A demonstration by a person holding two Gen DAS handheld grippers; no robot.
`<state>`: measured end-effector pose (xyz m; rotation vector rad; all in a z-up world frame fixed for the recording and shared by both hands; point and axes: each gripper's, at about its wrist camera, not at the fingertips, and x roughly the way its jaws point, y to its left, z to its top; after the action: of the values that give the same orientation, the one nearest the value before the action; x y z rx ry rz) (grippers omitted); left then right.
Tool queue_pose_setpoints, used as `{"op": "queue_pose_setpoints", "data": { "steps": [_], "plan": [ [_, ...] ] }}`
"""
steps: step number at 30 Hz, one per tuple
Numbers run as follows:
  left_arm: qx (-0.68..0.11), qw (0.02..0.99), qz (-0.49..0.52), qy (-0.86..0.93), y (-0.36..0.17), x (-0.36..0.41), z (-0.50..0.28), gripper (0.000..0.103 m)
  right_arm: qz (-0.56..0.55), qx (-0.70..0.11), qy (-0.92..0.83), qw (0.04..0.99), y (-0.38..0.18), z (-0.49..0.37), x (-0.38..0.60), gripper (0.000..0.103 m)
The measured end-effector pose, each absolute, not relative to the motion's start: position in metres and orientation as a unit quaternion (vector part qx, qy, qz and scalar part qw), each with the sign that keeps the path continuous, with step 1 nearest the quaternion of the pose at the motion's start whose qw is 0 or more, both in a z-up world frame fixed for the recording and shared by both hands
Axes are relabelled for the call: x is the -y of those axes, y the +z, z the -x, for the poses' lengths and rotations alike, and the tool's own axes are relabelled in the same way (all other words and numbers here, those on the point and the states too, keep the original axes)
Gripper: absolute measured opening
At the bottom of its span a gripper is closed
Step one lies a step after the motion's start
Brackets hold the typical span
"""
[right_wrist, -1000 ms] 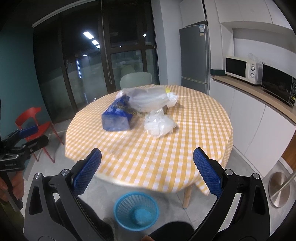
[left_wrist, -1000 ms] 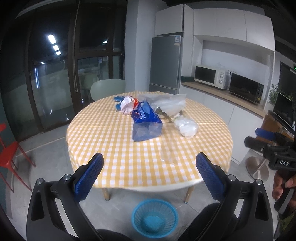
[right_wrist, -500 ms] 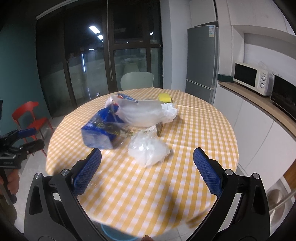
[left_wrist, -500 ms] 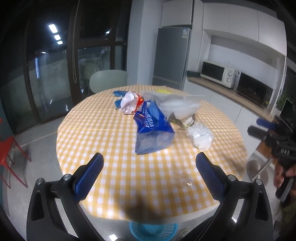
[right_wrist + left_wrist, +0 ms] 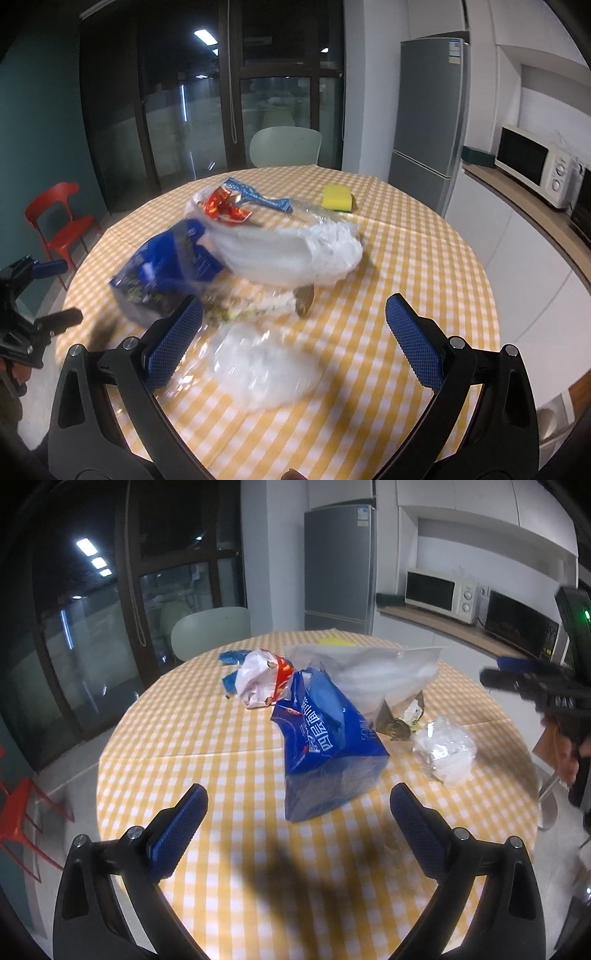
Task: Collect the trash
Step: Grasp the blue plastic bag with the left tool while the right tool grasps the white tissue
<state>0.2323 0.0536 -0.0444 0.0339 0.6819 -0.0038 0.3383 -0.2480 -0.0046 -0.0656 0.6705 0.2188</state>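
Note:
Trash lies on a round table with a yellow checked cloth (image 5: pixel 207 738). A blue plastic bag (image 5: pixel 328 746) lies in the middle, just beyond my open, empty left gripper (image 5: pixel 297 812). Behind it are a white-and-red wrapper (image 5: pixel 262 679), a large clear bag (image 5: pixel 380 672) and a small crumpled clear bag (image 5: pixel 443 749). In the right wrist view my open, empty right gripper (image 5: pixel 293 332) hovers over the crumpled clear bag (image 5: pixel 262 365), with the blue bag (image 5: pixel 170 269) to its left and the large clear bag (image 5: pixel 291 251) beyond.
A yellow sponge (image 5: pixel 337 197) lies at the table's far side. A pale green chair (image 5: pixel 284 147) stands behind the table, a red chair (image 5: pixel 59 221) at the left. A fridge (image 5: pixel 338 565) and a counter with a microwave (image 5: pixel 439 594) stand to the right.
Both grippers have moved forward and over the table; the trash looms larger. The blue basket on the floor has dropped out of view. Both stay open.

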Motion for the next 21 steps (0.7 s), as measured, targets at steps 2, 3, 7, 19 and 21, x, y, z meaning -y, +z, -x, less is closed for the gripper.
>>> {"op": "queue_pose_setpoints", "data": {
  "steps": [2,3,7,19,21],
  "plan": [
    [-0.341,0.940,-0.022,-0.008,-0.049,-0.056,-0.240,0.096,0.043,-0.329,0.108,0.937,-0.006,-0.353,0.248,0.093],
    [-0.346,0.938,-0.025,-0.010,-0.051,-0.057,-0.246,0.095,0.046,-0.332,0.112,0.936,-0.008,-0.361,0.247,0.092],
    [-0.356,0.934,-0.020,-0.029,-0.057,-0.062,-0.261,0.095,0.053,-0.340,0.128,0.930,-0.014,-0.381,0.242,0.086],
    [-0.376,0.922,-0.041,-0.088,-0.072,-0.051,-0.294,0.088,0.069,-0.376,0.159,0.910,-0.029,-0.428,0.223,0.041],
    [-0.378,0.921,-0.043,-0.091,-0.074,-0.051,-0.296,0.080,0.069,-0.380,0.164,0.908,-0.031,-0.430,0.220,0.036]
  ]
}}
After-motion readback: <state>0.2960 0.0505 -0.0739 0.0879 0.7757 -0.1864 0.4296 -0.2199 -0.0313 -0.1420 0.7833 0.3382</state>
